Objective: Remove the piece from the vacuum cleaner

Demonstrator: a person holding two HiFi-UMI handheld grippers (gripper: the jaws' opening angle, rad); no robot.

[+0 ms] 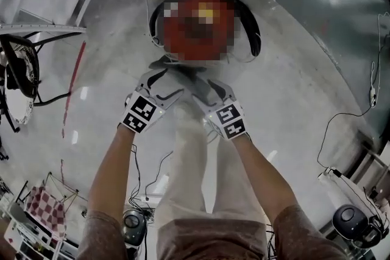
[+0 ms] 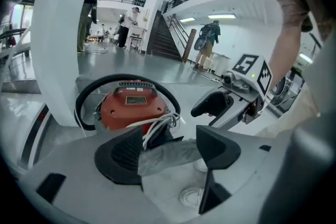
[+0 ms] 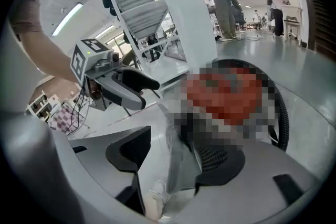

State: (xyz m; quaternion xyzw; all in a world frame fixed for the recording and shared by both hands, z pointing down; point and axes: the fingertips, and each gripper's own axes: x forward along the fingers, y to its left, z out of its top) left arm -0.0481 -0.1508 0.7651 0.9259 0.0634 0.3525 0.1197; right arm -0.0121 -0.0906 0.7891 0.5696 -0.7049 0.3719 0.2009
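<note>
1. A grey piece (image 2: 170, 155) is seen at the front of the red vacuum cleaner (image 2: 130, 107), just below a bundle of white cable (image 2: 160, 123) and above the floor.
2. In the left gripper view, the piece is laid across the gap of the left gripper (image 2: 170, 136). One end is pressed on the left jaw's pad and the other is met by the right jaw. The jaws are thus held wide but closed on the piece.
3. In the right gripper view, the same piece is seen as a narrow upright strip between the jaws of the right gripper (image 3: 176, 144). It is touched by the right jaw only, and a slit of floor is left between it and the left jaw, so these jaws stand apart without clamping.
4. In the head view, the two grippers are brought tip to tip just below the vacuum cleaner, each held at arm's length.
5. The vacuum cleaner is ringed by a black hose (image 2: 86, 99) and is set on a pale grey floor (image 1: 292, 76).
6. A white shoe (image 2: 191, 196) is visible on the floor under the left gripper's jaws.
</note>
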